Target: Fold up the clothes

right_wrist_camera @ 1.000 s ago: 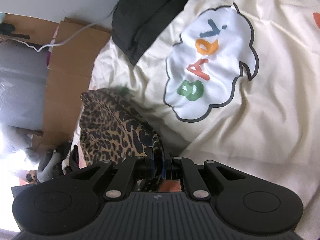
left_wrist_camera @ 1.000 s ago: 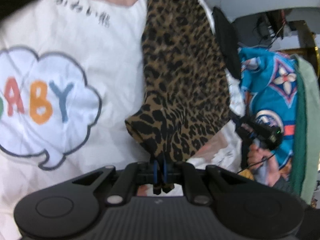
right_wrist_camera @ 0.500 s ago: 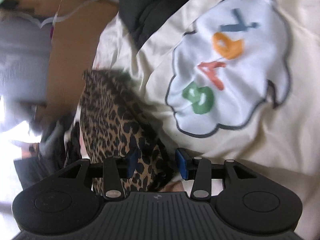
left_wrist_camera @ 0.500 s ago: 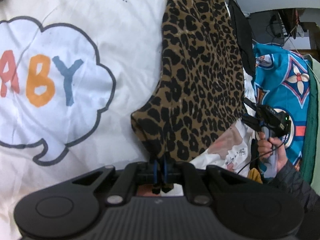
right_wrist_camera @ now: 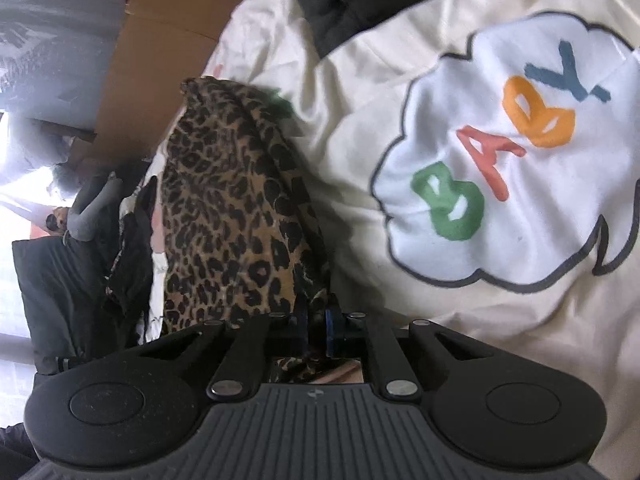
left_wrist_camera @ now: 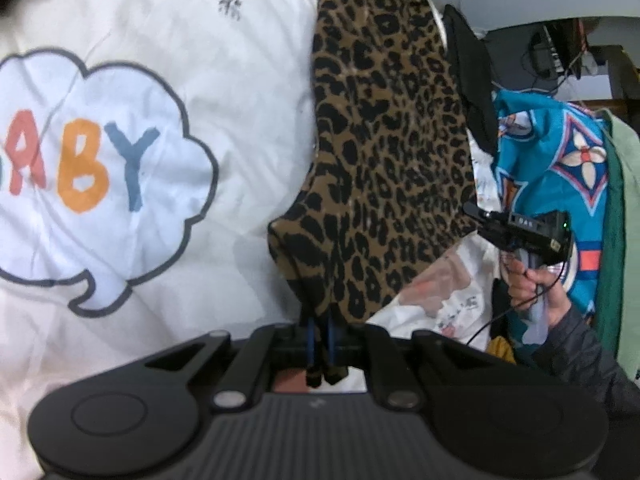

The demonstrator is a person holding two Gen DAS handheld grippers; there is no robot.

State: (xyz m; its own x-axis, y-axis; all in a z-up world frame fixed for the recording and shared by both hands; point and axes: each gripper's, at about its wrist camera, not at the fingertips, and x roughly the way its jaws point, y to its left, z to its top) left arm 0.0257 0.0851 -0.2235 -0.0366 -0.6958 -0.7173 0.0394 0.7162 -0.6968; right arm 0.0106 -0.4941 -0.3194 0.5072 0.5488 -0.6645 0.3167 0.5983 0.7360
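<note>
We see a tan garment [left_wrist_camera: 384, 152] with black leopard spots, on a cream sheet [left_wrist_camera: 248, 80] whose white cloud [right_wrist_camera: 516, 168] is outlined grey, lettered green, red, orange, blue. Beside it, turquoise patterned cloth [left_wrist_camera: 560, 160].

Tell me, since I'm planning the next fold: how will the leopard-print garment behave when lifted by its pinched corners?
The leopard-print garment will probably hang floppy: it already drapes and bunches at the left gripper and right gripper. It looks thin, so likely light.
</note>
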